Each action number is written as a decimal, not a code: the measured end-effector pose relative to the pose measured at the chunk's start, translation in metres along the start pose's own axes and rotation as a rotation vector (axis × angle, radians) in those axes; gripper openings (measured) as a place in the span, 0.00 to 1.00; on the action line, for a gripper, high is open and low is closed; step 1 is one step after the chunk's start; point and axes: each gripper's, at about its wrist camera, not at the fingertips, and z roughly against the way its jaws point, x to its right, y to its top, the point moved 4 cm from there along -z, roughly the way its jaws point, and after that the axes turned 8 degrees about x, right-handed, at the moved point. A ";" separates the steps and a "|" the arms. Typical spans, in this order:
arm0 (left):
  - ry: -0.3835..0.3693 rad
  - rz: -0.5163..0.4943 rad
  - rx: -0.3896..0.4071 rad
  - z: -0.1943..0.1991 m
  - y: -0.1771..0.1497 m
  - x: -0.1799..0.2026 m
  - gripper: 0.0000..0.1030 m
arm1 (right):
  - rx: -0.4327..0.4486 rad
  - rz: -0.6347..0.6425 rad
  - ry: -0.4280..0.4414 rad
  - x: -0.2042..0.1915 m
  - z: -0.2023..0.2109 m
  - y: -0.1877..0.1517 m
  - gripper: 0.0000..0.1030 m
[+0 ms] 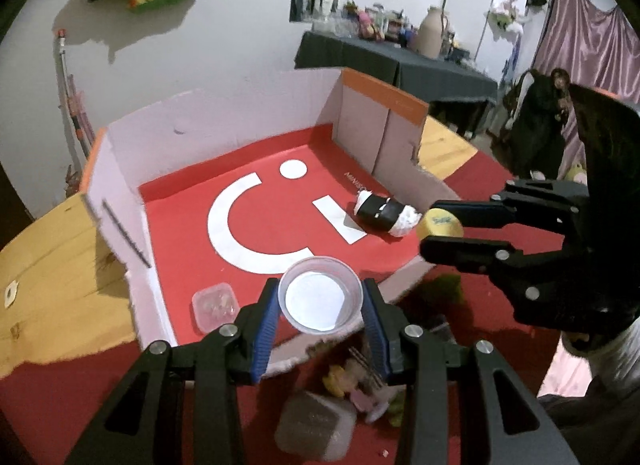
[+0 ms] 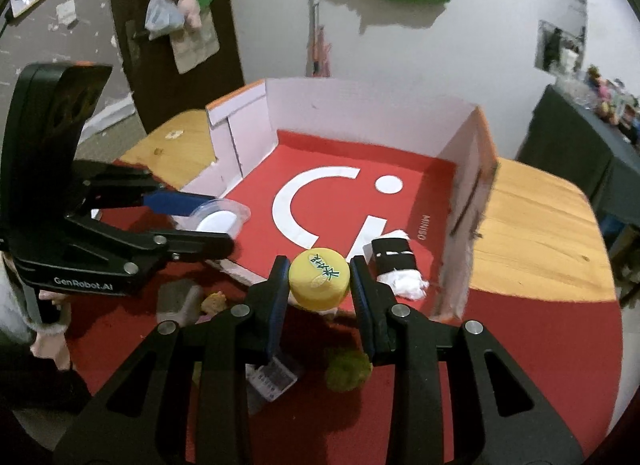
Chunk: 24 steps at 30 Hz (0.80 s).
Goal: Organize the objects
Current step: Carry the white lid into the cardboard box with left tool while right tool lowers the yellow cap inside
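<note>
My left gripper (image 1: 320,301) is shut on a clear plastic cup (image 1: 320,299) and holds it above the near edge of the open cardboard box (image 1: 224,113). The cup also shows in the right wrist view (image 2: 218,219). My right gripper (image 2: 319,279) is shut on a bottle with a yellow cap (image 2: 319,277), held over the box's near right edge; the cap shows in the left wrist view (image 1: 440,223). Inside the box, on its red floor, lie a black-and-white rolled bundle (image 1: 386,214) and a small clear lidded container (image 1: 216,305).
Loose items lie on the red cloth (image 2: 540,345) before the box: a grey sponge block (image 1: 316,425), a green fuzzy ball (image 2: 347,371), a small yellow toy (image 1: 338,379) and a packet (image 2: 272,379). Bare wooden table (image 2: 532,233) flanks the box on both sides.
</note>
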 end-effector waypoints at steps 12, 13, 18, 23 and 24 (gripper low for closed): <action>-0.019 -0.078 -0.143 -0.048 0.003 -0.008 0.41 | -0.190 0.034 0.080 0.011 -0.055 -0.005 0.28; -0.022 -0.083 -0.153 -0.051 0.003 -0.008 0.41 | -0.199 0.038 0.082 0.010 -0.057 -0.006 0.28; -0.031 -0.092 -0.183 -0.058 0.001 -0.011 0.41 | -0.238 0.043 0.099 0.009 -0.066 -0.008 0.28; -0.041 -0.107 -0.208 -0.063 -0.003 -0.011 0.41 | -0.270 0.052 0.109 0.009 -0.072 -0.010 0.28; -0.039 -0.111 -0.212 -0.063 -0.004 -0.011 0.41 | -0.276 0.054 0.109 0.009 -0.073 -0.010 0.29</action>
